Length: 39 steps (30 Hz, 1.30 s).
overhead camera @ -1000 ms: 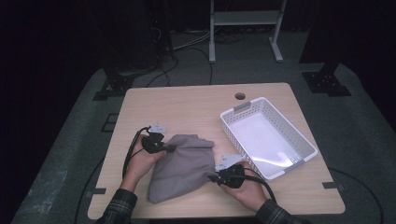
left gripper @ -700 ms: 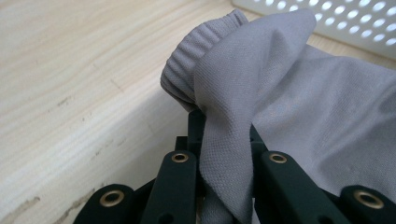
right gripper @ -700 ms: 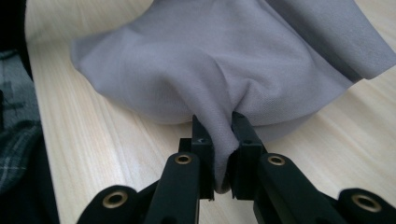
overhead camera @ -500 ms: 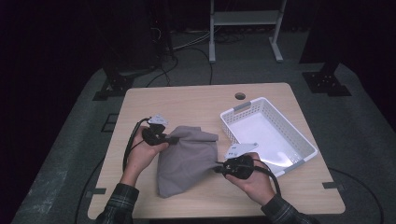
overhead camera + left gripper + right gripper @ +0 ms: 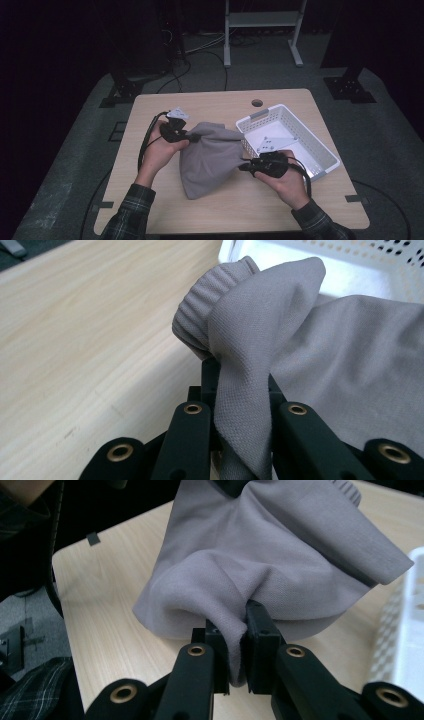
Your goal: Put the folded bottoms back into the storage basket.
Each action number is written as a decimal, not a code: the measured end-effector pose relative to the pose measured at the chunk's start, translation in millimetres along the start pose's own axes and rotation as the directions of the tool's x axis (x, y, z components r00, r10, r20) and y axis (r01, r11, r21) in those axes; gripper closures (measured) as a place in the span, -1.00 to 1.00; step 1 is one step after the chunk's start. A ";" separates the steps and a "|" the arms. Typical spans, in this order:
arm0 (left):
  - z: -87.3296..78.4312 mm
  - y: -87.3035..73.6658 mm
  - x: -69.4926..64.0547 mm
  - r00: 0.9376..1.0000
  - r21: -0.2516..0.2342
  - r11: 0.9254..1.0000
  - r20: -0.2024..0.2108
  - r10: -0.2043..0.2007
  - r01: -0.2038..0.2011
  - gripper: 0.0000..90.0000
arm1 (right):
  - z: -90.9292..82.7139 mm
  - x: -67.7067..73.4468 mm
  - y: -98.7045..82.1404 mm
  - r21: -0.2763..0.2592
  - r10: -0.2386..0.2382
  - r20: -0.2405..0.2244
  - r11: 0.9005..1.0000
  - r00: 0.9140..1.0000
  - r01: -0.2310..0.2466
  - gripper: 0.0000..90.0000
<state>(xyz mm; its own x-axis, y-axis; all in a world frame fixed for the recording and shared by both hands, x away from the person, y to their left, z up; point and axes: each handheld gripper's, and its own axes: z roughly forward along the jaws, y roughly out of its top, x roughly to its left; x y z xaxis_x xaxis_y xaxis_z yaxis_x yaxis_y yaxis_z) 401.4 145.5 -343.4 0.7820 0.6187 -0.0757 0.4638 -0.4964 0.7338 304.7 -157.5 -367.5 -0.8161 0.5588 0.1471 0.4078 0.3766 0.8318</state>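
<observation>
Between our two hands, the left gripper [image 5: 192, 136] pinches a ribbed edge of the grey cloth [image 5: 210, 157], and the right gripper [image 5: 243, 167] clamps a fold on its other side. We hold the cloth raised over the counter [image 5: 150, 107], its lower end hanging down to the wood, just beside the white basket [image 5: 320, 145]

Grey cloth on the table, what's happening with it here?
A person holds the grey cloth with both claws. The left claw is shut on its ribbed edge, the right claw on a fold at its other side. The top hangs between them; its lower end rests on the table, beside the white basket.
</observation>
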 end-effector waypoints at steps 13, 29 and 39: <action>9.2 47.0 -16.0 0.999 -0.046 0.999 0.039 0.028 -0.026 0.79 | -50.7 -27.3 14.7 -0.066 0.034 0.045 0.997 0.998 -0.031 0.82; 54.8 104.4 -36.6 0.992 -0.055 0.996 0.105 0.071 -0.066 0.79 | -103.5 -75.3 3.9 -0.108 0.123 0.128 0.988 0.984 -0.110 0.82; 95.4 126.1 -47.2 0.987 -0.075 0.996 0.146 0.061 -0.050 0.79 | -127.8 -104.0 -9.4 -0.114 0.172 0.210 0.982 0.963 -0.151 0.82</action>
<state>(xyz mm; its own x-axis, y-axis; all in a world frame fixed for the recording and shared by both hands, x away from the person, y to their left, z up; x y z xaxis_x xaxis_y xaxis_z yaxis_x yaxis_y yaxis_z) 462.7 -4.4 -311.6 0.8610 0.4919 -0.1290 0.3917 -0.4798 0.7851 333.4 -313.6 -322.3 -0.6296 0.7575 0.1726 0.4767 0.2013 0.8557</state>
